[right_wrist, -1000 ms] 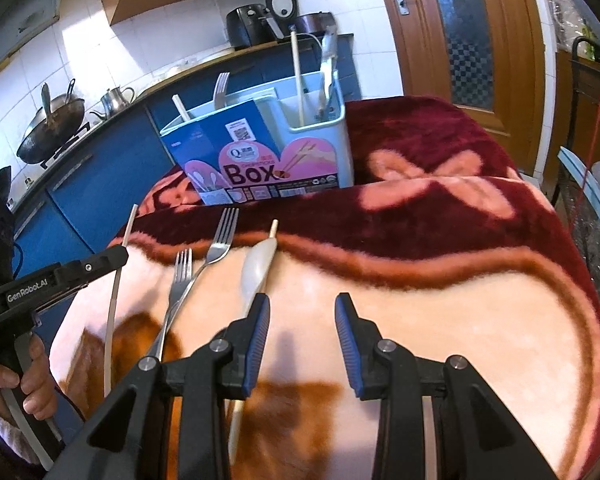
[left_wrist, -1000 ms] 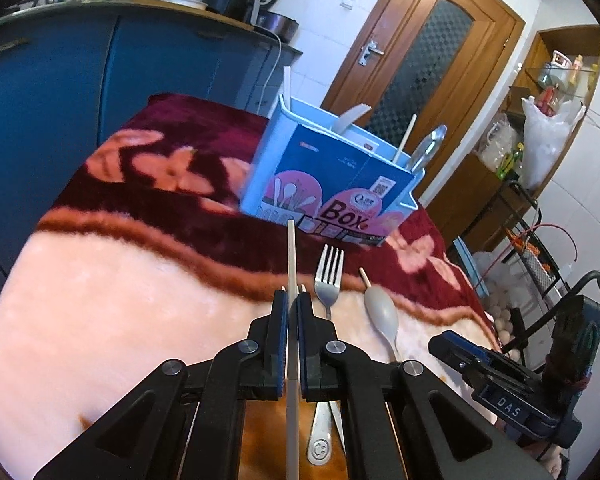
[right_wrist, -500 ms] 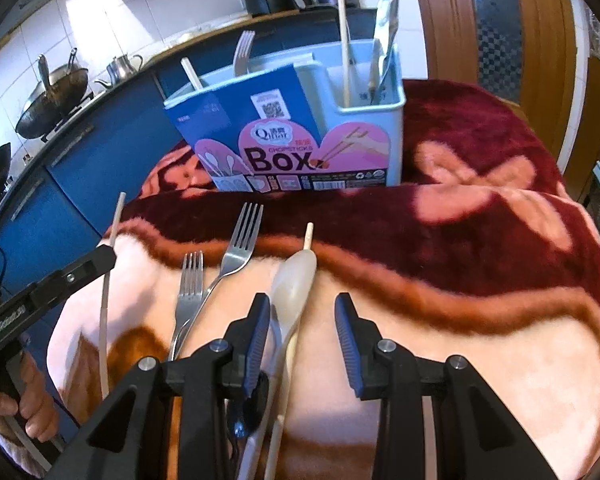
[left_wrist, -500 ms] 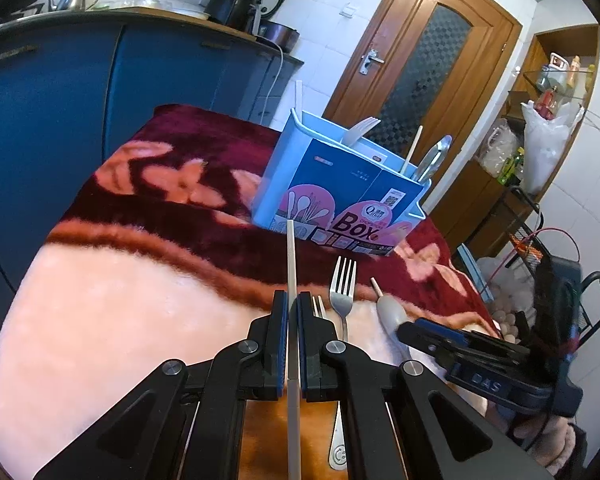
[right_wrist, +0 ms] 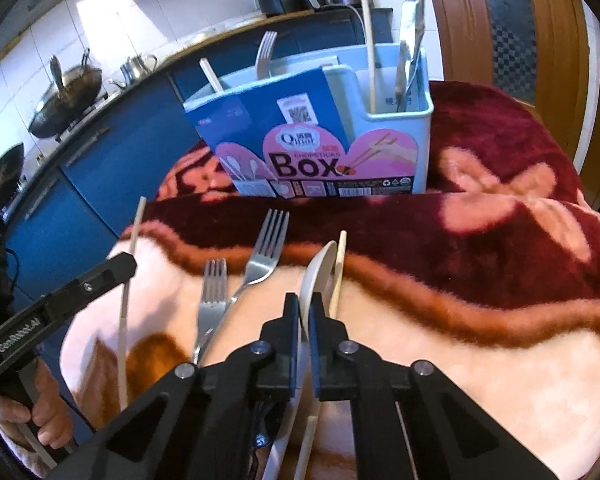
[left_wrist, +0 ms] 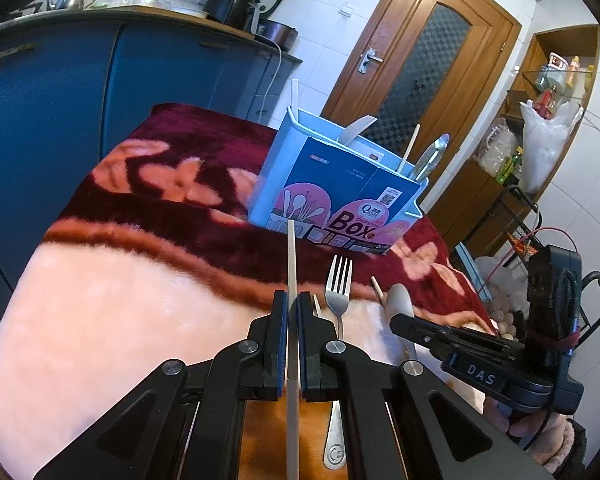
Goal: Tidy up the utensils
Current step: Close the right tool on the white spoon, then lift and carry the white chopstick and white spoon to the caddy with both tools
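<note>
Plush floral blanket (right_wrist: 480, 320); right hand-held gripper (right_wrist: 305, 312) pinching smooth white spoon (right_wrist: 318, 276).

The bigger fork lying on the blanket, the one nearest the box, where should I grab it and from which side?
Probably the larger fork is best taken at its narrow neck just behind the tines, from above, jaws across the handle. It lies flat, tines toward the box. Lower down, its handle crosses under the smaller fork, and the white spoon crowds its right, so mid-handle looks cramped.
</note>
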`<state>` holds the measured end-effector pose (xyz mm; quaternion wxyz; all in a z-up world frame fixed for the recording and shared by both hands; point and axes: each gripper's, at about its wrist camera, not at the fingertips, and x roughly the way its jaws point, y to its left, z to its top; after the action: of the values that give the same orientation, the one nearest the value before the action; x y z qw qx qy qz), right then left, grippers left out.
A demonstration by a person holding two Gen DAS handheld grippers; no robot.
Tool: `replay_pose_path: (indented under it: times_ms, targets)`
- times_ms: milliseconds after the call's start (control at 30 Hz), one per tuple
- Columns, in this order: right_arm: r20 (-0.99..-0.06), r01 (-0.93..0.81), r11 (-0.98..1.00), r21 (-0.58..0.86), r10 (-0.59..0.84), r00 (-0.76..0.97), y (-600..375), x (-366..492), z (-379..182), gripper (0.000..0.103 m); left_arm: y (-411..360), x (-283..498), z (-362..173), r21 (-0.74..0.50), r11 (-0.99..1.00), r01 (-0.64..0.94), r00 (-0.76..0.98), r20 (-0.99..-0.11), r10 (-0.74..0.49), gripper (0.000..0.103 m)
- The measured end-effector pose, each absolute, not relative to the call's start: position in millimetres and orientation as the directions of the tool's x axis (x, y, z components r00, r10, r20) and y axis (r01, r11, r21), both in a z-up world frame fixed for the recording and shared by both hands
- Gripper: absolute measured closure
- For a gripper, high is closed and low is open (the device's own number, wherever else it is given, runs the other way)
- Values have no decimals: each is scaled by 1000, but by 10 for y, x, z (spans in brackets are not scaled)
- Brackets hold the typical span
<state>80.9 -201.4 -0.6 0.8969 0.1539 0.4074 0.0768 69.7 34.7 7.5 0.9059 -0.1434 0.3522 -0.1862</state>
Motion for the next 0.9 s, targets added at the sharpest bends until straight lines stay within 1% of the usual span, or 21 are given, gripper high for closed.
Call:
replay_pose_path:
  times_ms: [133,333,633,900]
  targets:
    - [-646,-30,919,393,299,702,-2087,702,102,97,320,684,101,-384,891,242,689,-579,-436,99]
    - [-534,-51,903,427,297,791,-2203,516,336,97,252,635,219,-381,889,255,713,-548,-439,99]
    - [-404,-51,920,388,219,888,-2330,318,619,97,216,590,464,-367,890,270,762,-483,-431,99]
    - [-343,-48,931,361,180,922,-2384,272,721,97,149,637,710,-346,890,297,798,-421,-430,99]
